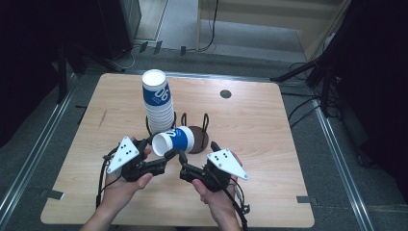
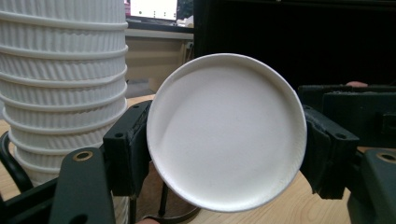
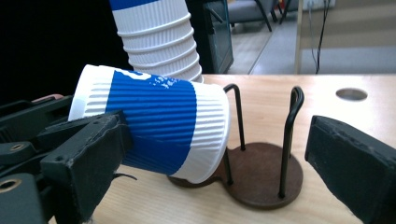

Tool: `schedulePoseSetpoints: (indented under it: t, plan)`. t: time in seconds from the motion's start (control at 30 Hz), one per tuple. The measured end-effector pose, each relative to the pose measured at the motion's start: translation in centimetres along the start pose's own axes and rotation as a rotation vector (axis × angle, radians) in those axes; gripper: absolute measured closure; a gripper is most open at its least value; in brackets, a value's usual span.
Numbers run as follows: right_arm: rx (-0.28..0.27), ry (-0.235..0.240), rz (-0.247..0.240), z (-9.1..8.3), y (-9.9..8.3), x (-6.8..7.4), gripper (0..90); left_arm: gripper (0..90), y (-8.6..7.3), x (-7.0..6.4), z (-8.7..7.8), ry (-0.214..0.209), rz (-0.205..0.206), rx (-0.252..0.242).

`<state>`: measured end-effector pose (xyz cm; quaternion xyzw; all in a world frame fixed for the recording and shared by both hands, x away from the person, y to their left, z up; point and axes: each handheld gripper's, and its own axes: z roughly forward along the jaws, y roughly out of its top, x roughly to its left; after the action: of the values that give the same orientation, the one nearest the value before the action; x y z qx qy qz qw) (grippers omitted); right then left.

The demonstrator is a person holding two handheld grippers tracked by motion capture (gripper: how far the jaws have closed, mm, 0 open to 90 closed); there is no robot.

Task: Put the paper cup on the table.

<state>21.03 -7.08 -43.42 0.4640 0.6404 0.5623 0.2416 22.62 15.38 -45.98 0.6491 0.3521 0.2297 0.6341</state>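
Observation:
A blue-and-white ribbed paper cup lies on its side in the air, just above a brown cup holder base with black wire posts. My left gripper is shut on the cup's base end. In the left gripper view the white cup bottom sits between the two jaws of the left gripper. My right gripper is open beside the cup's mouth end. In the right gripper view the cup points its mouth toward the holder, and the right gripper is spread wide.
A tall stack of upturned cups stands in the holder's far left section, close behind the held cup; the stack is also at left in the left gripper view. The wooden table has a small round hole at the back.

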Motion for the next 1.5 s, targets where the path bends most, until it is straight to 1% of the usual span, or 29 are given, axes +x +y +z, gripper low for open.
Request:
schedulePoseSetpoints:
  t: [0.03,0.07,0.13,0.23,0.3,0.33,0.37,0.4,0.43,0.53,0.6,0.63,0.67,0.7,0.77,0.83,0.97,1.0,1.03,1.07,1.1,1.2,1.23,1.3,1.33,1.4,1.43,1.47,1.5]
  plan:
    - [0.003,-0.008,0.03,0.0,-0.1,0.0,4.7,28.8,-0.1,-0.1,0.1,0.0,-0.005,-0.008]
    - [0.003,-0.008,0.03,0.0,-0.1,0.0,4.7,28.8,-0.1,-0.1,0.1,0.0,-0.005,-0.008]
    - [0.008,-0.02,0.098,-0.2,-0.3,-0.2,4.9,28.8,-0.2,-0.3,0.5,-0.008,-0.007,-0.016]
    - [-0.015,-0.06,0.177,-0.6,-0.3,-0.4,4.6,28.8,-0.3,-0.5,0.7,-0.013,-0.005,-0.014]
    - [-0.021,-0.058,0.242,-0.8,-0.4,-0.5,4.0,28.8,-0.4,-0.6,0.9,-0.013,0.0,-0.019]
    - [-0.021,-0.058,0.242,-0.8,-0.4,-0.5,4.0,28.8,-0.4,-0.6,0.9,-0.013,0.0,-0.019]
    - [-0.027,-0.054,0.262,-0.8,-0.5,-0.5,3.7,28.8,-0.4,-0.6,1.0,-0.012,0.0,-0.019]
    - [-0.03,-0.057,0.305,-0.9,-0.6,-0.4,3.7,29.0,-0.4,-0.6,1.0,-0.013,0.003,-0.02]
    - [-0.036,-0.06,0.32,-1.0,-0.7,-0.4,3.7,29.0,-0.4,-0.6,1.0,-0.014,0.009,-0.028]
    - [-0.045,-0.08,0.342,-1.0,-0.9,-0.3,3.8,29.0,-0.4,-0.7,0.9,-0.012,0.012,-0.044]
    - [-0.046,-0.085,0.398,-1.0,-1.1,-0.5,4.1,29.1,-0.4,-0.8,1.0,-0.011,0.019,-0.055]
    - [-0.042,-0.08,0.454,-0.9,-1.3,-0.7,4.2,29.1,-0.5,-0.9,1.0,-0.01,0.022,-0.059]
    - [-0.042,-0.08,0.454,-0.9,-1.3,-0.7,4.2,29.1,-0.5,-0.9,1.0,-0.01,0.022,-0.059]
    - [-0.034,-0.071,0.525,-0.8,-1.5,-0.9,4.4,29.1,-0.6,-0.9,1.1,-0.01,0.022,-0.066]
    - [-0.026,-0.059,0.58,-0.8,-1.6,-1.0,4.4,29.1,-0.7,-0.9,1.2,-0.013,0.028,-0.067]
    - [-0.039,-0.057,0.606,-0.8,-1.6,-0.9,4.7,29.1,-0.8,-1.0,1.2,-0.02,0.032,-0.069]
    - [-0.058,-0.058,0.629,-0.9,-1.5,-0.6,4.8,29.2,-0.9,-1.0,1.4,-0.019,0.032,-0.08]
    - [-0.052,-0.047,0.69,-0.9,-1.5,-0.5,4.9,29.2,-1.0,-0.9,1.4,-0.013,0.03,-0.088]
    - [-0.05,-0.047,0.713,-0.9,-1.4,-0.5,4.9,29.2,-1.0,-0.9,1.4,-0.012,0.028,-0.092]
    - [-0.05,-0.047,0.713,-0.9,-1.4,-0.5,4.9,29.1,-1.0,-0.9,1.4,-0.012,0.028,-0.092]
    - [-0.042,-0.034,0.766,-0.8,-1.3,-0.6,5.2,29.1,-1.0,-0.9,1.4,-0.011,0.026,-0.095]
    - [-0.042,-0.026,0.836,-0.6,-1.2,-0.8,5.5,29.2,-1.1,-0.9,1.5,-0.01,0.036,-0.095]
    - [-0.042,-0.026,0.836,-0.6,-1.2,-0.8,5.5,29.2,-1.2,-0.9,1.5,-0.011,0.035,-0.097]
    - [-0.041,-0.018,0.874,-0.4,-1.1,-0.9,5.5,29.2,-1.2,-1.0,1.6,-0.008,0.041,-0.106]
    - [-0.033,-0.021,0.928,-0.3,-0.9,-0.8,5.5,29.2,-1.3,-1.1,1.6,-0.014,0.043,-0.112]
    - [-0.03,-0.029,0.945,-0.2,-0.9,-0.9,5.5,29.3,-1.3,-1.1,1.6,-0.016,0.049,-0.117]
    - [-0.028,-0.022,1.001,-0.1,-0.8,-0.9,5.5,29.3,-1.3,-1.2,1.7,-0.016,0.052,-0.119]
    - [-0.028,-0.022,1.001,-0.1,-0.8,-0.9,5.5,29.3,-1.3,-1.3,1.7,-0.018,0.056,-0.12]
    - [-0.029,-0.016,1.028,-0.1,-0.8,-0.9,5.5,29.3,-1.3,-1.4,1.7,-0.017,0.059,-0.121]
